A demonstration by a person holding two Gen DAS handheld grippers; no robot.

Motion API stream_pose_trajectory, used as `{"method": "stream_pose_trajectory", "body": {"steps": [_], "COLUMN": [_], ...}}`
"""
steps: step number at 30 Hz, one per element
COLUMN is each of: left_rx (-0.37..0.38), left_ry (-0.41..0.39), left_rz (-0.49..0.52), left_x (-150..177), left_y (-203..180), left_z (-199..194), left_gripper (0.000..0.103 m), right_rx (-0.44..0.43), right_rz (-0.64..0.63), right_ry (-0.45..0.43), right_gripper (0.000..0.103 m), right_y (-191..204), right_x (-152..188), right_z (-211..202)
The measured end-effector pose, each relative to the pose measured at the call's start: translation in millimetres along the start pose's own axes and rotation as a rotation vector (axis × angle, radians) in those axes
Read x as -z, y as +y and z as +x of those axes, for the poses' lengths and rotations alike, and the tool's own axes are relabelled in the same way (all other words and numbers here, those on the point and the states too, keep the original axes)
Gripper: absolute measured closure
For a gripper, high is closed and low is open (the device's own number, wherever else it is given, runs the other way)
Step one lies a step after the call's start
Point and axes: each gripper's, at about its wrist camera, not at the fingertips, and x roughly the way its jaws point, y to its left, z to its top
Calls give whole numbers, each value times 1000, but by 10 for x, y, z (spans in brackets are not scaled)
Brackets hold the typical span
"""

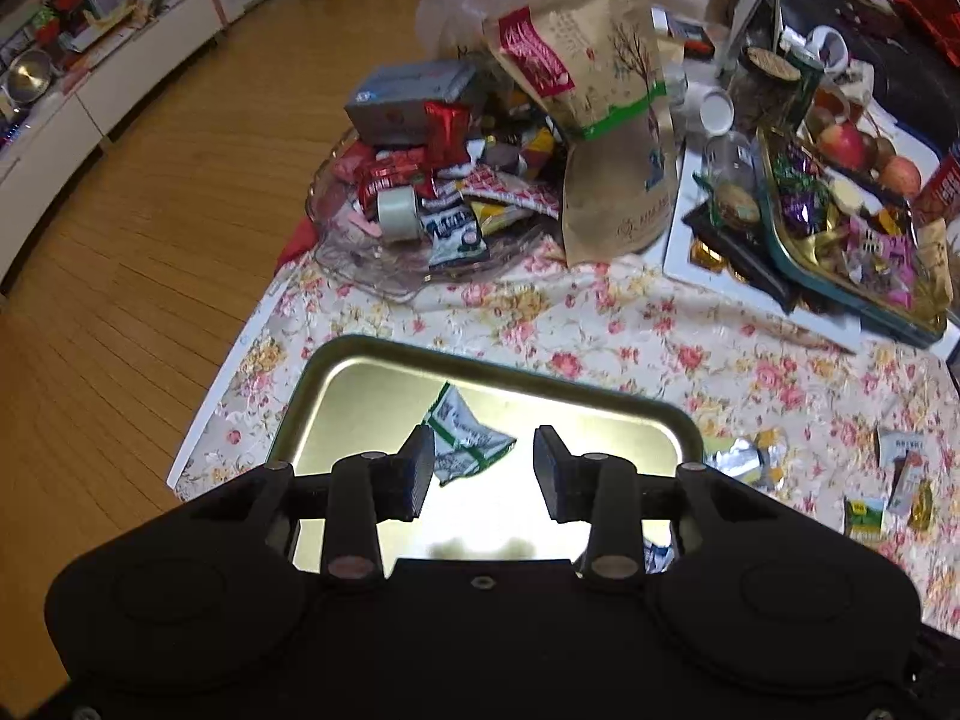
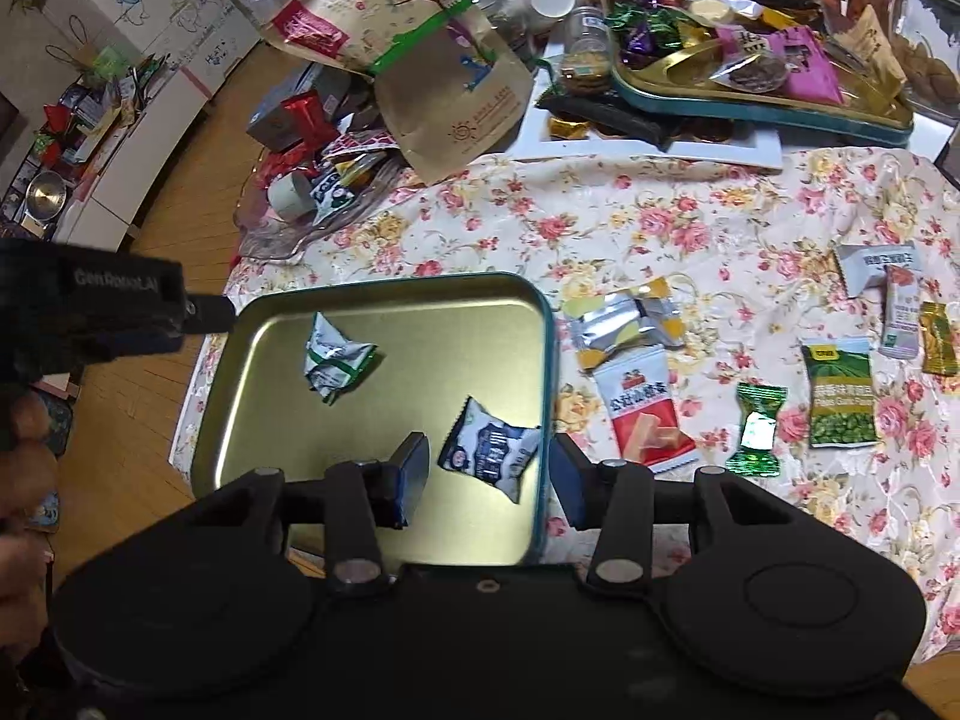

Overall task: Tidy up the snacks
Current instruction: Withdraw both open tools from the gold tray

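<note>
2 snack packets already lie in the gold tin tray (image 2: 252, 372) at lower left of the right wrist view: a green-and-white packet (image 2: 336, 363) toward the tray's upper left and a dark blue-and-white packet (image 2: 489, 450) near its right wall. The right gripper (image 2: 489, 480) hovers over that second packet with its jaws spread, holding nothing. The left gripper (image 1: 483, 465) is likewise spread and empty above the tray, the green-and-white packet showing between its fingers.

Just right of the tray, on the floral table (image 2: 660, 228), about 7 loose snacks wait: a silver-and-yellow wrapper (image 2: 627, 321), a red wafer packet (image 2: 645, 420), a green foil candy (image 2: 756, 429), a green pea packet (image 2: 840, 393) and a few more at the right edge. By this count the sorting looks barely begun. Farther back, a brown paper bag (image 2: 444, 54) leans over a heap of other sweets.
</note>
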Motion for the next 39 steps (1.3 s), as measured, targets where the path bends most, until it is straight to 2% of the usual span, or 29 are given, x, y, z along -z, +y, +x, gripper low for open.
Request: {"method": "stream_pose_trajectory", "body": {"steps": [5, 7, 11, 13, 15, 17, 19, 21, 22, 24, 27, 33, 39], "left_rx": [-36, 12, 69, 51, -2, -49, -55, -9, 33, 67, 21, 24, 21], "left_ry": [-47, -28, -9, -47, -75, -50, 14, 83, 86, 46, -17, 5, -36], "left_rz": [67, 80, 28, 14, 14, 25, 26, -11, -17, -3, 30, 81, 86], "left_x": [34, 45, 64, 129, 221, 306, 364, 384, 394, 419, 469, 466, 529], "left_y": [-190, -218, -189, -196, -240, -314, -383, -426, -451, -525, -656, -775, -768], "left_z": [-44, -57, -130, -197, -225, -193, -181, -251, -316, -459, -586, -582, -781], "left_gripper": [56, 56, 56, 56, 56, 57, 57, 57, 57, 56, 56, 56, 56], "right_rx": [27, 36, 52, 58, 58, 55, 54, 60, 63, 62, 42, 43, 32], "right_rz": [8, 13, 22, 37, 67, 96, 115, 130, 141, 163, 208, 208, 212], "right_ry": [-12, -24, -70, -99, -129, -150, -168, -189, -201, -214, -223, -218, -216], "right_gripper": [55, 55, 55, 55, 55, 55, 55, 55, 55, 55, 55, 55, 55], "right_y": [-155, -223, -337, -405, -495, -584, -652, -705, -733, -780, -820, -796, -776], "right_x": [25, 25, 5, -7, -39, -63, -85, -107, -122, -155, -208, -237, -236], "right_z": [-76, -127, -277, -371, -447, -522, -579, -632, -657, -697, -716, -672, -667]}}
